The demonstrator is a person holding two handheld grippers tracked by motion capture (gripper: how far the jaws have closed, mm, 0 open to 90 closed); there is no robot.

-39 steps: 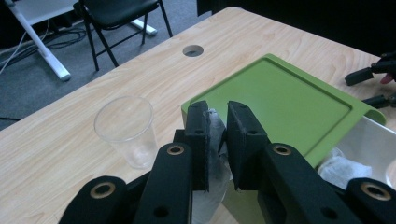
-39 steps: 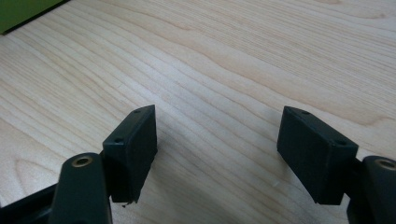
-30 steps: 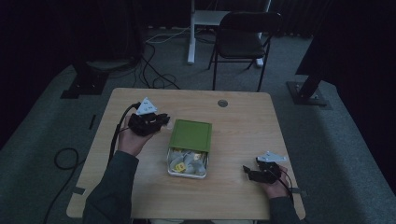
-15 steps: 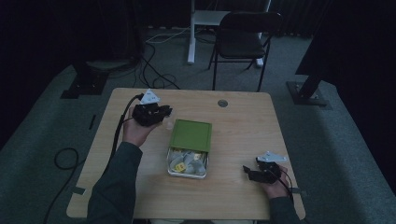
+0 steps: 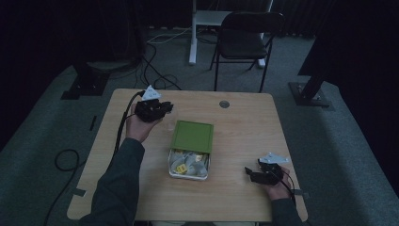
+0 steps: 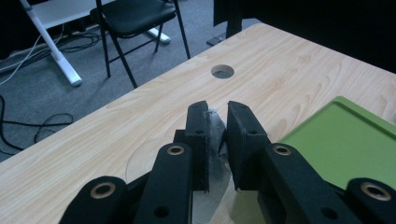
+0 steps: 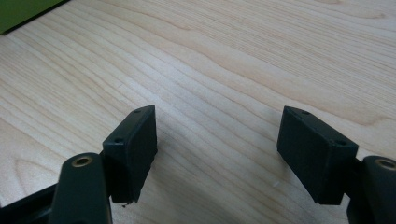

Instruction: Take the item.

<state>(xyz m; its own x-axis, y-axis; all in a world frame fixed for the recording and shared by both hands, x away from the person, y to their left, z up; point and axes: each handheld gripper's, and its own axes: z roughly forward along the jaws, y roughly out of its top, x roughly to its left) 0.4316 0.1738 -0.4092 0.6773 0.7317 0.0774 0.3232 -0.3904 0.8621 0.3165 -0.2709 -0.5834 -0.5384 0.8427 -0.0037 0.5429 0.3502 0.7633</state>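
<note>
left gripper (image 6: pixel 217 140): fingers nipped on thin clear plastic cup (image 6: pixel 212 154), held above light wooden tabletop (image 5: pixel 244 127), beside green-lidded box (image 5: pixel 190 147) | right gripper (image 7: pixel 217 154): fingers wide apart, holding nothing

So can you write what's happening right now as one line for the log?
left tongs: shut on clear wrapper, above table | right tongs: open, nothing between | box: green lid slid partway back, packets showing

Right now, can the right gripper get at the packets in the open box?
Probably yes: the right gripper is open and holds nothing, bare table lies between it and the box, and the green lid leaves the packets uncovered.
</note>
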